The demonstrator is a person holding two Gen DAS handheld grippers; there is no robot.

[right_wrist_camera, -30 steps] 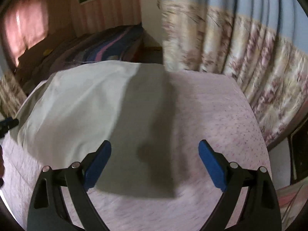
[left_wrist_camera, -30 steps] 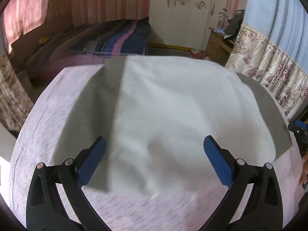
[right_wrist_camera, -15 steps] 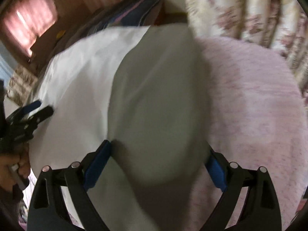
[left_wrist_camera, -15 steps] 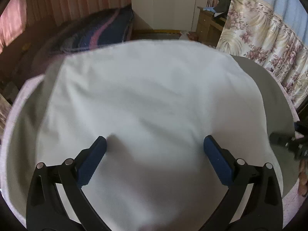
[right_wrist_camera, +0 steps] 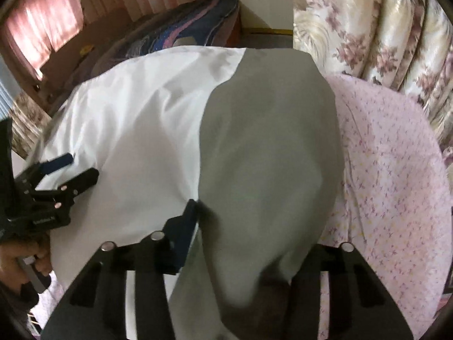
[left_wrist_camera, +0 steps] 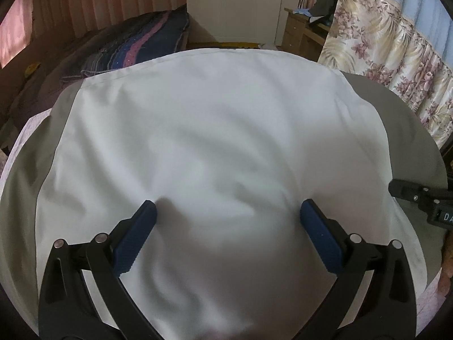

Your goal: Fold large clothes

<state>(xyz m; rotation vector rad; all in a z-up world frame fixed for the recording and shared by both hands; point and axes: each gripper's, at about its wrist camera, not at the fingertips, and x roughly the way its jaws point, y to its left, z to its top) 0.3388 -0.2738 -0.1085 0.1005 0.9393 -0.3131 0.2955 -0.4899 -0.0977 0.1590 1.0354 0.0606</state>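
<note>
Since a second ago both grippers have been lowered onto the white and grey garment (left_wrist_camera: 215,130) spread on the pink bedsheet (right_wrist_camera: 396,170): the right gripper (right_wrist_camera: 254,243) has just been closing on a grey fold, while the left gripper (left_wrist_camera: 226,212) is held wide open over the white panel, so a fold is probably being started.

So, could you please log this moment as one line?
left gripper: open over white panel | right gripper: closing on grey panel

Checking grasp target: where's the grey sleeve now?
Right wrist view, centre: the grey sleeve lies between the white body panel and the pink bedsheet.
</note>
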